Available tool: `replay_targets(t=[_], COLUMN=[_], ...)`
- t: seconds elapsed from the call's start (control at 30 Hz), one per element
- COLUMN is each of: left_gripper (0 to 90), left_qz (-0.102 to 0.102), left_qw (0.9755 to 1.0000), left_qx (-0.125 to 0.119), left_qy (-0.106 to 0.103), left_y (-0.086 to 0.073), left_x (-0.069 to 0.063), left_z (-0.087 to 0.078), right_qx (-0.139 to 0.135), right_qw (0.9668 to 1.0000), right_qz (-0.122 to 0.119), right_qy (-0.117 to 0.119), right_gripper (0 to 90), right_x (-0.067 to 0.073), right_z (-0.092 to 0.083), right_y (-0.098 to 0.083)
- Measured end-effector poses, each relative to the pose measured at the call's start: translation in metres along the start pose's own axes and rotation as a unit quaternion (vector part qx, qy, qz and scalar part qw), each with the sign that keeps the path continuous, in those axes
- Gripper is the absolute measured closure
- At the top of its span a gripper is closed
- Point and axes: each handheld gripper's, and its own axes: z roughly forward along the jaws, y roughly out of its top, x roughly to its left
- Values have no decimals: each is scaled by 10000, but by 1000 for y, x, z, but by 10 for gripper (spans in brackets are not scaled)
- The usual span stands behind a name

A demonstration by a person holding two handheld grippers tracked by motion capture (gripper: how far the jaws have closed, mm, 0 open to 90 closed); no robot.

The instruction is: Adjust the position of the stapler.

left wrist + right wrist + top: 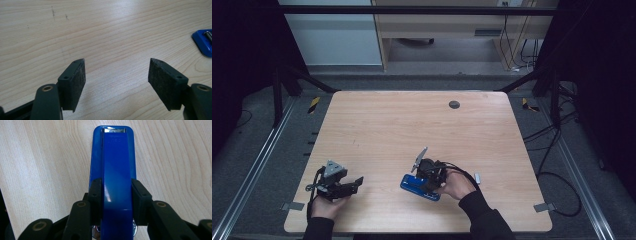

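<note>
Blue plastic stapler [115, 177] flat on pale wooden table [377, 125], near front edge — clamped across its body by right gripper [117, 198], presumably for lifting. Left gripper [116, 75] left of stapler — jaws wide apart, holding nothing.

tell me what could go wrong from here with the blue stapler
1. The right gripper clamps the blue stapler near its rear end, so the long front half may sag or twist out on a lift.
2. The pads press on glossy plastic sides, so it might slip.
3. The left gripper waits open and apart over bare table; it gives no support if the stapler tips.
</note>
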Motion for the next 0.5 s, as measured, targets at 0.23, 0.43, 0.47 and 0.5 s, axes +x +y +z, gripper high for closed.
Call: replay_targets(t=[0.23,0.43,0.47,0.5], left_gripper=[301,302,303,303], left_qz=[-8,-4,-5,-5], left_qw=[10000,10000,10000,10000], left_qx=[3,8,6,8], left_qy=[-3,-12,-12,-12], left_y=[0,0,0,0], left_x=[0,0,0,0], left_z=[0,0,0,0], right_qx=[-5,-58,-67,-80], right_qw=[10000,9999,9999,9999], right_qz=[-63,-100,-86,-85], right_qy=[-16,-35,-39,-23], right_gripper=[660,661,661,661], right_x=[1,-2,-3,-4], right_z=[-2,-6,-8,-9], right_y=[0,-4,-5,-6])
